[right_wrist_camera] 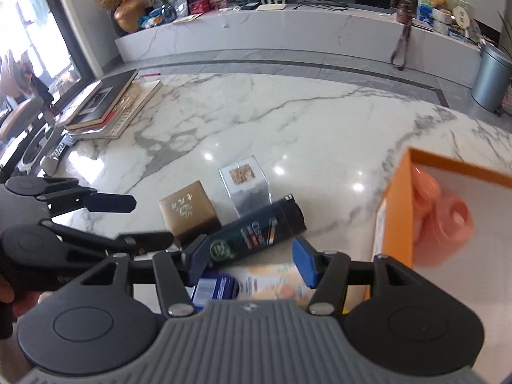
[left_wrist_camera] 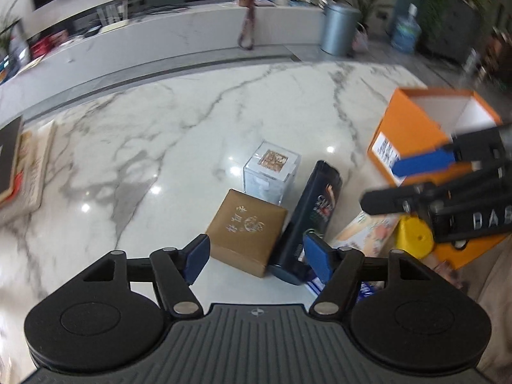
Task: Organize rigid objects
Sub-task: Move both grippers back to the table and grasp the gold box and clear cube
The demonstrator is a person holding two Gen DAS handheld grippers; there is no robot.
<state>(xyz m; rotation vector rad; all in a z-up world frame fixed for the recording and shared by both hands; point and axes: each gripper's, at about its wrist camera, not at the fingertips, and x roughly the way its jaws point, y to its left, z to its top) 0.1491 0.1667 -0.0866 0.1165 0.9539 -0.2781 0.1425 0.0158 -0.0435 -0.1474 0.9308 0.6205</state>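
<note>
Left wrist view shows my left tool [left_wrist_camera: 256, 256] spread wide and holding nothing, hovering low over the marble worktop [left_wrist_camera: 160, 134]. Just ahead of it lies a gold gift box [left_wrist_camera: 246, 228], and touching its right edge a dark blue tin [left_wrist_camera: 315, 211] lies on its side. Behind both stands a clear acrylic case [left_wrist_camera: 272, 172]. Further right sits an open orange box [left_wrist_camera: 425, 128], with my right tool [left_wrist_camera: 396, 182] in front of it, its fingers apart and empty. A yellow cylinder [left_wrist_camera: 414, 236] rests beneath that tool, beside a printed carton [left_wrist_camera: 364, 233].

From the right wrist view, the right tool [right_wrist_camera: 251, 259] hangs spread above the tin [right_wrist_camera: 256, 233] and the carton [right_wrist_camera: 275, 280], with a blue packet [right_wrist_camera: 214, 289] beside them. I can see a pink object [right_wrist_camera: 441, 220] inside the orange box [right_wrist_camera: 395, 211]. Books [right_wrist_camera: 105, 105] are stacked at the far left of the worktop.
</note>
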